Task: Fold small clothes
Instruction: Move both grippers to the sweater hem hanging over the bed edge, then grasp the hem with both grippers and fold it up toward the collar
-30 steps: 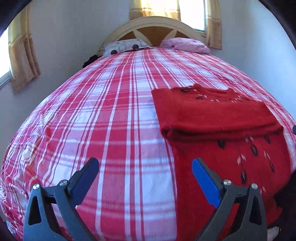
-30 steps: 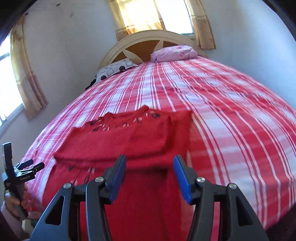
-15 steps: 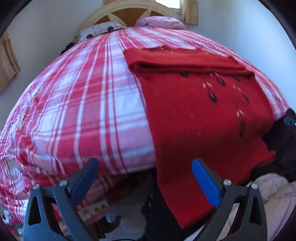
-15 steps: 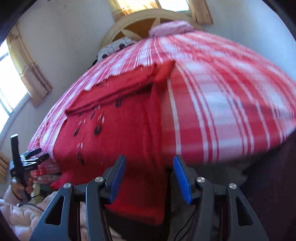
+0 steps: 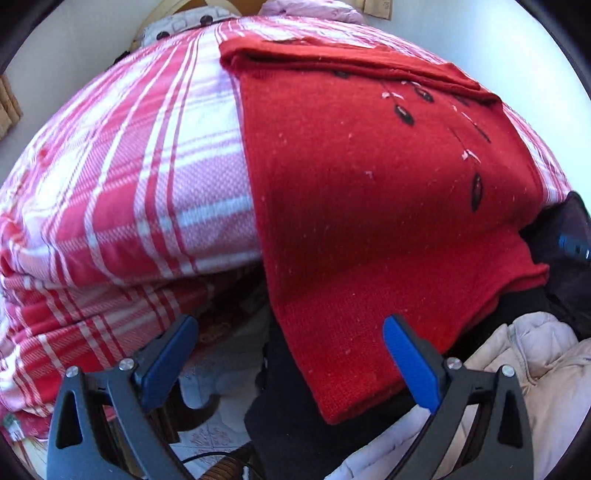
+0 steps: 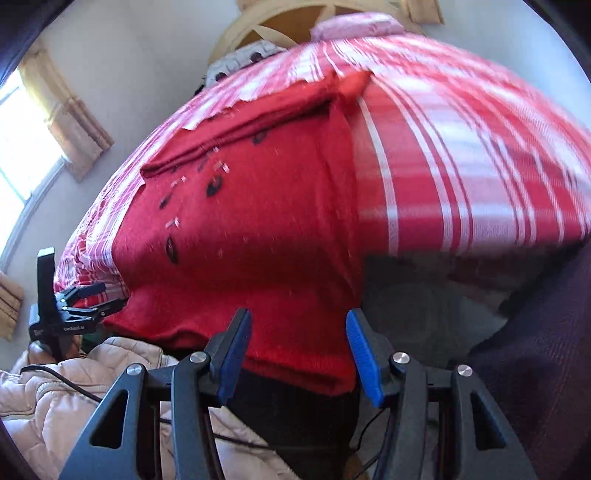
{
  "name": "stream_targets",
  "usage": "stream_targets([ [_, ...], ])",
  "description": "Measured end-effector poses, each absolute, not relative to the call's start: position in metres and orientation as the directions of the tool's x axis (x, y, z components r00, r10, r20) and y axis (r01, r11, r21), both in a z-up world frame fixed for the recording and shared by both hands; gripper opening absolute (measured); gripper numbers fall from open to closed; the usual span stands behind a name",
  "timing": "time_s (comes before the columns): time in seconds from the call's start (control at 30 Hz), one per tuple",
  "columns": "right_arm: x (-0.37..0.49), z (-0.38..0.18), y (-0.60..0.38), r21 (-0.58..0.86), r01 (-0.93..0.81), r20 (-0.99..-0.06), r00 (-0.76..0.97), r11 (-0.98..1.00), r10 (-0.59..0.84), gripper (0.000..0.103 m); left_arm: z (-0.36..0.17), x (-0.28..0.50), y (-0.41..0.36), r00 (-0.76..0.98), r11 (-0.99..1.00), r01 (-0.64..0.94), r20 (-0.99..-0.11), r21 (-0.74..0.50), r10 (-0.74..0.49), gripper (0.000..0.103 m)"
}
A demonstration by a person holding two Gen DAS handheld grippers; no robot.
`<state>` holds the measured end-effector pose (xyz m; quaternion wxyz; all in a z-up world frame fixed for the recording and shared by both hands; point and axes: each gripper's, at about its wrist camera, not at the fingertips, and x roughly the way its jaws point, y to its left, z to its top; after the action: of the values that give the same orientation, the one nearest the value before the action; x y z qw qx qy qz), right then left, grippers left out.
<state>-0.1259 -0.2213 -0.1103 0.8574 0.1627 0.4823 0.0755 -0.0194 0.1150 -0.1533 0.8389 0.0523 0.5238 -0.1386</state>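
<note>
Red sweater (image 5: pixel 369 192) overhangs the bed edge; only the right view shows the left gripper (image 6: pixel 86 302), both grippers' jaws wide.

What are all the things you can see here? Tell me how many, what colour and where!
Sweater: one, red with dark leaf marks, top part folded, hem hanging over the bed's near edge.
Bedspread: one, red and white plaid, covering the bed.
Pillows: two, pink and white with dark spots, at the headboard.
Headboard: one, cream, far end.
Curtain: one, tan, by the window on the left.
Puffy jacket: one, pale pink, below the sweater.
Left gripper: one, black with blue pads, open, near the hem.
Right gripper: one, same colours, open, near the hem.
</note>
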Motion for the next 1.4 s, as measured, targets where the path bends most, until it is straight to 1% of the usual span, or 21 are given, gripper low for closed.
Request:
stream_targets([
  [0.17, -0.137, -0.123, -0.213, 0.33, 0.015, -0.835, 0.472, 0.944, 0.284, 0.055, -0.153, -0.031, 0.125, 0.402, 0.957, 0.276, -0.893, -0.094, -0.204, 0.103],
  [0.3, -0.137, -0.128, -0.209, 0.252, 0.022, -0.866, 0.452, 0.967, 0.216, 0.055, -0.145, -0.049, 0.131, 0.404, 0.938, 0.321, -0.877, -0.129, -0.259, 0.103],
  [0.43, -0.136, -0.142, -0.222, 0.276, 0.067, -0.884, 0.409, 0.959, 0.226, 0.055, -0.147, -0.063, 0.13, 0.393, 0.928, 0.35, -0.878, -0.13, -0.272, 0.103],
  [0.53, -0.135, -0.149, -0.223, 0.254, 0.065, -0.893, 0.399, 0.965, 0.208, 0.055, -0.153, -0.066, 0.123, 0.376, 0.924, 0.357, -0.885, -0.135, -0.274, 0.103],
  [0.73, -0.125, -0.162, -0.228, 0.375, 0.1, -0.867, 0.39, 0.922, 0.31, 0.055, -0.176, -0.057, 0.121, 0.323, 0.932, 0.318, -0.904, -0.175, -0.28, 0.103],
  [0.77, -0.126, -0.162, -0.229, 0.388, 0.098, -0.86, 0.396, 0.916, 0.322, 0.049, -0.177, -0.057, 0.123, 0.315, 0.932, 0.308, -0.904, -0.191, -0.289, 0.103],
  [0.8, -0.126, -0.161, -0.23, 0.408, 0.093, -0.85, 0.401, 0.908, 0.341, 0.035, -0.179, -0.056, 0.126, 0.306, 0.932, 0.292, -0.902, -0.214, -0.303, 0.103],
  [0.83, -0.127, -0.16, -0.229, 0.412, 0.091, -0.848, 0.403, 0.907, 0.345, 0.028, -0.18, -0.056, 0.128, 0.301, 0.932, 0.281, -0.901, -0.23, -0.313, 0.101],
  [0.87, -0.126, -0.158, -0.228, 0.406, 0.083, -0.848, 0.405, 0.91, 0.341, 0.02, -0.179, -0.056, 0.13, 0.296, 0.93, 0.275, -0.899, -0.243, -0.323, 0.096],
  [0.9, -0.127, -0.156, -0.225, 0.391, 0.071, -0.851, 0.407, 0.918, 0.331, 0.017, -0.177, -0.057, 0.131, 0.291, 0.925, 0.275, -0.894, -0.263, -0.341, 0.092],
  [0.93, -0.126, -0.153, -0.22, 0.371, 0.055, -0.856, 0.408, 0.927, 0.318, 0.016, -0.176, -0.059, 0.131, 0.286, 0.919, 0.279, -0.89, -0.278, -0.355, 0.088],
  [1.03, -0.127, -0.15, -0.212, 0.336, 0.027, -0.865, 0.405, 0.941, 0.297, 0.014, -0.174, -0.063, 0.13, 0.28, 0.908, 0.289, -0.88, -0.304, -0.384, 0.088],
  [1.13, -0.127, -0.151, -0.212, 0.337, 0.027, -0.865, 0.403, 0.941, 0.298, 0.014, -0.179, -0.063, 0.128, 0.274, 0.915, 0.266, -0.887, -0.302, -0.372, 0.089],
  [1.17, -0.127, -0.152, -0.212, 0.336, 0.026, -0.865, 0.403, 0.941, 0.298, 0.015, -0.182, -0.063, 0.127, 0.27, 0.917, 0.252, -0.888, -0.308, -0.372, 0.087],
  [1.2, -0.128, -0.152, -0.211, 0.331, 0.023, -0.866, 0.404, 0.943, 0.295, 0.015, -0.183, -0.064, 0.126, 0.267, 0.915, 0.244, -0.885, -0.32, -0.381, 0.083],
  [1.23, -0.128, -0.152, -0.213, 0.328, 0.02, -0.867, 0.404, 0.944, 0.292, 0.015, -0.182, -0.062, 0.123, 0.258, 0.91, 0.243, -0.882, -0.335, -0.393, 0.065],
  [1.27, -0.127, -0.152, -0.213, 0.326, 0.019, -0.867, 0.403, 0.945, 0.291, 0.015, -0.185, -0.062, 0.12, 0.235, 0.904, 0.249, -0.884, -0.347, -0.404, 0.054],
  [1.3, -0.128, -0.152, -0.213, 0.325, 0.019, -0.867, 0.405, 0.945, 0.29, 0.015, -0.185, -0.064, 0.119, 0.236, 0.904, 0.25, -0.884, -0.347, -0.405, 0.054],
  [1.4, -0.127, -0.151, -0.216, 0.335, 0.027, -0.865, 0.405, 0.942, 0.296, 0.014, -0.18, -0.068, 0.12, 0.253, 0.904, 0.252, -0.878, -0.346, -0.406, 0.045],
])
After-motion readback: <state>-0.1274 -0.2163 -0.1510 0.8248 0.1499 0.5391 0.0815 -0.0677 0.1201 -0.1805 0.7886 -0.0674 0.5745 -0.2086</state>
